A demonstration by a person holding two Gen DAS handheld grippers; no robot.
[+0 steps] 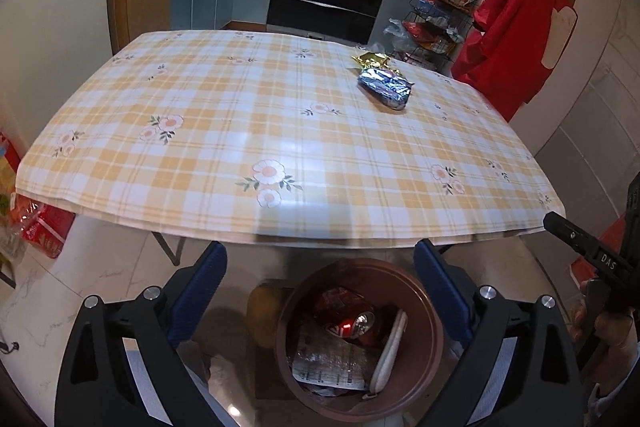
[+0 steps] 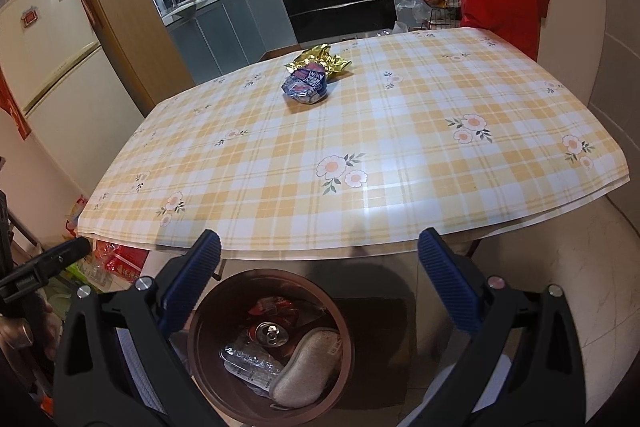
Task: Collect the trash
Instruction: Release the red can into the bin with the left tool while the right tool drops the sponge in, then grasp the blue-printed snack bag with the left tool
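Both grippers hang just off the near edge of the bench, over the floor, each spread wide and grasping nothing: the left gripper and the right gripper show blue-padded fingers well apart with open air between them. Below them on the floor stands a round brown bin, close under the bench's near edge; inside it lie a crushed red can, a pale sponge, a clear plastic wrapper and some printed paper. The bench is covered by a yellow-and-white checked cloth with flower prints, and most of its surface is bare. The remaining trash sits toward the far edge: a crumpled blue-and-silver packet with a gold foil wrapper touching it just behind, near the far rim. In the left wrist view they lie right of centre; in the right wrist view, left of centre. A red garment hangs beside the bench's far right corner, and a wire rack of goods stands beyond it.
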